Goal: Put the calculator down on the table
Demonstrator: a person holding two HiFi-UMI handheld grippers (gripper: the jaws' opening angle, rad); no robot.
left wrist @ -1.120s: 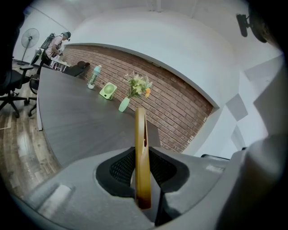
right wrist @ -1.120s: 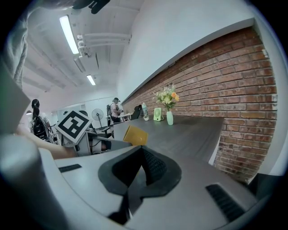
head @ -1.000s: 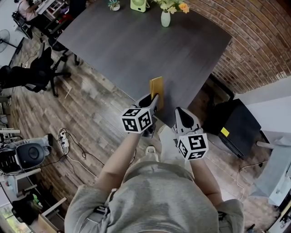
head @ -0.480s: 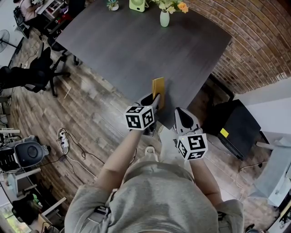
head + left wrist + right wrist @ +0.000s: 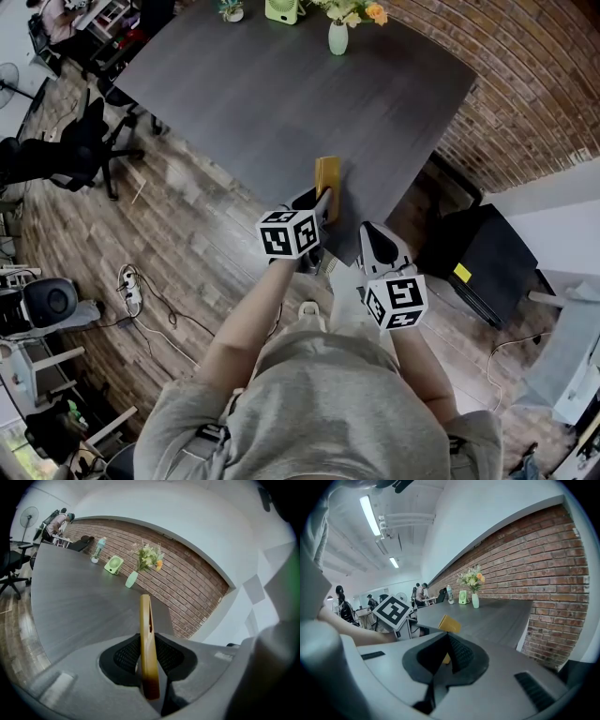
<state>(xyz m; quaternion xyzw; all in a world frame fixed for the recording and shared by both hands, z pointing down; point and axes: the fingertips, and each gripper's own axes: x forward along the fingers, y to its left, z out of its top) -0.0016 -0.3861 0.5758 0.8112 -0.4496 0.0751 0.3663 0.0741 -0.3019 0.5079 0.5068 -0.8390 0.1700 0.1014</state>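
A person in a grey T-shirt (image 5: pixel 319 412) holds a gripper in each hand at the near edge of a large dark grey wood-grain table (image 5: pixel 272 94). The left gripper (image 5: pixel 317 208) is clamped on a flat yellow rectangular calculator (image 5: pixel 326 176). In the left gripper view the black ribbed pads (image 5: pixel 125 656) press both faces of the calculator's near end. The calculator stands on edge, its thin side up and its far end pointing out over the tabletop. Whether its lower edge touches the table cannot be made out. The right gripper (image 5: pixel 375 240) hangs just right of the left one, slightly nearer the person and off the table's near edge. Its jaws are drawn together with nothing between them, and the calculator's yellow corner shows beyond them. At the table's far edge stand a pale green vase with yellow and white flowers (image 5: pixel 337 36) and, just left of it, a small green desk fan (image 5: pixel 284 9). A red brick wall (image 5: pixel 525 84) runs along the right, with a black box-shaped cabinet (image 5: pixel 478 258) on the wooden plank floor (image 5: pixel 187 244) to the right of the person
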